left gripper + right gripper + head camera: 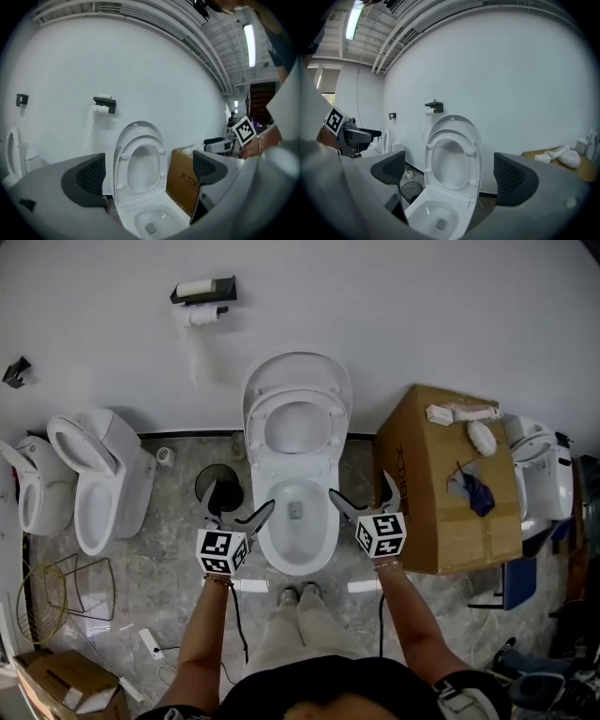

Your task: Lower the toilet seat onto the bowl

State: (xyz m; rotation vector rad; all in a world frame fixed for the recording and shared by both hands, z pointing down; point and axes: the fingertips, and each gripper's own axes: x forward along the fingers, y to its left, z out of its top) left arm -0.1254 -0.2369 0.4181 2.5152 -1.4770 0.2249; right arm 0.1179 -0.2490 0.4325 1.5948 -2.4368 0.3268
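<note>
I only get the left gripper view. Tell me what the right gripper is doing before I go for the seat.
Observer: The right gripper is open and empty. It hangs off the right side of the bowl, level with the left gripper.
Operator: Give me the floor left of the bowl.
Observer: A round black bin stands there, and in the head view the left gripper overlaps it.
</note>
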